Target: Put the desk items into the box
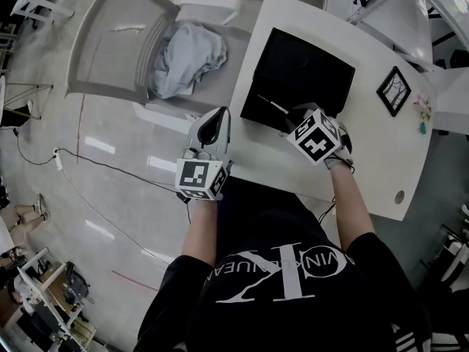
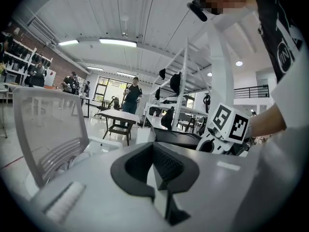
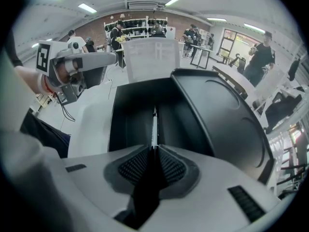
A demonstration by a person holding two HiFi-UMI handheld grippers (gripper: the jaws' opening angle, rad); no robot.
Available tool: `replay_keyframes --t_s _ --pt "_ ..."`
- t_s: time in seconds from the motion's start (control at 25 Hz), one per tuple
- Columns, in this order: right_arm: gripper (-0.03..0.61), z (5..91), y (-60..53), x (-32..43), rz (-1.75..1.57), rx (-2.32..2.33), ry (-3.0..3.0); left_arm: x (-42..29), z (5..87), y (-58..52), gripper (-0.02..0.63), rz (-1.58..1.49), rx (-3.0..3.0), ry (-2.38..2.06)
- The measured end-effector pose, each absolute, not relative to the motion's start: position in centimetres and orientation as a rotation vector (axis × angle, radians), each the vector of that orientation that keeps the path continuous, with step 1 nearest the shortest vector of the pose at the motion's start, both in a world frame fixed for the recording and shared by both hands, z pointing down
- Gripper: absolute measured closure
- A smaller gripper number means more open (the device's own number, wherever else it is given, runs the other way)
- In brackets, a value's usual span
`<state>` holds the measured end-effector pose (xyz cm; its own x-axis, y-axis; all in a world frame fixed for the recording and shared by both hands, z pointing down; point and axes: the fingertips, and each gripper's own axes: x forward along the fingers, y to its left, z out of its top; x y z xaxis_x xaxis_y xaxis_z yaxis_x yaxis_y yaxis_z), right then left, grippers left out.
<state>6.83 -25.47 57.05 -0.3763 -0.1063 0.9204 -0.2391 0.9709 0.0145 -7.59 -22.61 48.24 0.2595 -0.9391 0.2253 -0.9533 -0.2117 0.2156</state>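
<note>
A black open box [image 1: 308, 64] lies on the white desk [image 1: 374, 152]. My right gripper [image 1: 289, 117] hangs over the box's near edge, shut on a thin pen [image 1: 272, 106] that points into it. In the right gripper view the pen [image 3: 154, 122] runs straight out from between the shut jaws [image 3: 154, 151] over the box floor [image 3: 130, 120], with the lid [image 3: 217, 115] to the right. My left gripper [image 1: 214, 121] is off the desk's left edge, over the floor; its jaws [image 2: 154, 170] look shut with nothing in them.
A small black picture frame [image 1: 393, 90] and a few tiny items [image 1: 423, 116] lie on the desk's far right. A grey chair [image 1: 110, 42] with a pale cloth [image 1: 187, 57] on it stands left of the desk. People and tables are in the background.
</note>
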Motion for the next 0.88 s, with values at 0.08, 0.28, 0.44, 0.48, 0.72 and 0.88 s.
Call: replay_keyframes --t_s 0.08,0.28,0.44,0.48,0.72,0.88 --pt "0.511 57.1 -25.5 6.8 0.145 0.248 -1.958 -7.7 48.3 -22.7 0.604 0.062 2.224 -1.741" --pt "0.511 57.1 -25.7 6.9 0.155 0.261 -1.961 -7.8 48.4 -22.7 0.604 0.058 2.216 -1.741" --pt "0.511 57.1 -25.8 7.1 0.153 0.264 -1.964 -7.6 48.6 -22.7 0.604 0.057 2.216 -1.735" --pt "0.511 57.0 -25.8 7.1 0.152 0.267 -1.967 -7.6 48.6 -22.7 0.604 0.059 2.219 -1.734" --pt "0.511 56.4 -25.7 7.1 0.162 0.285 -1.999 -7.4 48.8 -22.6 0.604 0.069 2.238 -1.729" --pt "0.511 55.6 -25.6 7.2 0.154 0.304 -2.028 -7.1 48.5 -22.6 0.604 0.069 2.246 -1.726"
